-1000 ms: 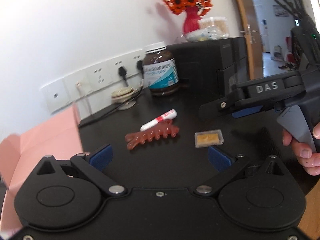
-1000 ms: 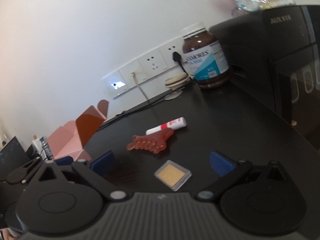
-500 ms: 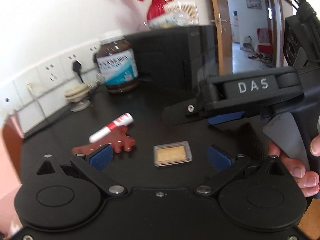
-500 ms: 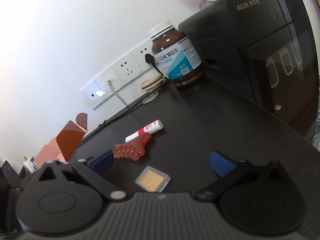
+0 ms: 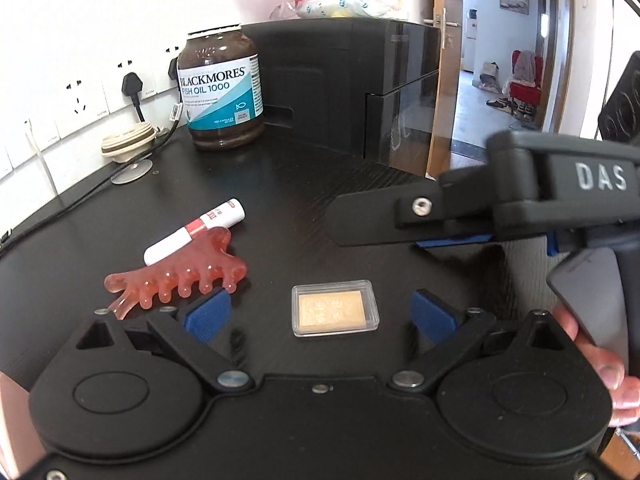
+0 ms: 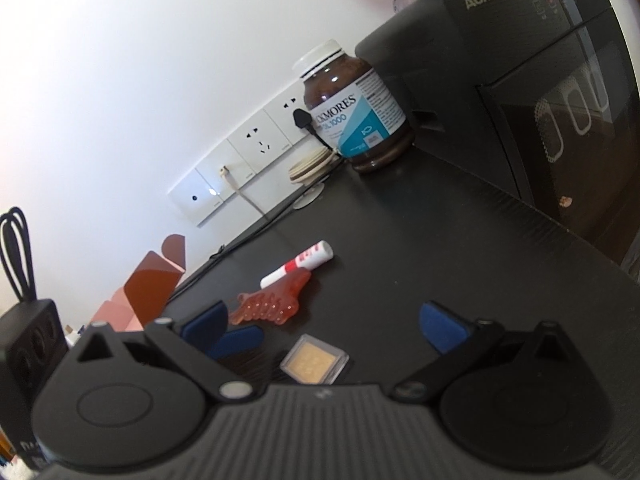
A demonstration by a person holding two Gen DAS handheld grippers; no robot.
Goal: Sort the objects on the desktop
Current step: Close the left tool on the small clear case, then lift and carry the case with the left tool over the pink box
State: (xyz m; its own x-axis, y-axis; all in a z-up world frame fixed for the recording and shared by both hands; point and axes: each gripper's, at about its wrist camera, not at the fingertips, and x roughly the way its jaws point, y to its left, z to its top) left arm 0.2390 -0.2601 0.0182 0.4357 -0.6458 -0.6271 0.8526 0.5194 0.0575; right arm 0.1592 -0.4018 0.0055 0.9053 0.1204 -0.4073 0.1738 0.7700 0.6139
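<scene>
your left gripper [image 5: 322, 314] has its fingers spread wide with the little clear case [image 5: 335, 313] sitting right between them on the black tabletop [image 5: 304, 200]. the blue pads aren't touching it, there's a gap on both sides, though the fingers have just been closing in a bit. the case lies flat with a gold-coloured card inside.

just past your left finger, almost touching its tip, is the reddish comb thing [image 5: 176, 276] with its knobby teeth pointing back toward you. the white and red tube [image 5: 194, 232] lies just beyond the comb thing, up against its back edge and angled away to the right.

well ahead of the fingers, near the wall, the brown fish oil bottle [image 5: 220, 88] stands upright beside the black appliance [image 5: 348, 80]. a black plug and cable [image 5: 134, 88] sit in the wall sockets to the left of the bottle.

your right gripper [image 6: 322, 334] is wide open too, nothing gripped. from its camera the same clear case [image 6: 315, 363] sits low between its fingers, closer to the body than the tips, and one blue pad of the left gripper pokes in just inside its left finger. in the left camera you can see the right gripper [image 5: 500, 212] coming in from the right, off to the side of and beyond your right finger, with your hand [image 5: 600, 360] wrapped on its handle.
</scene>
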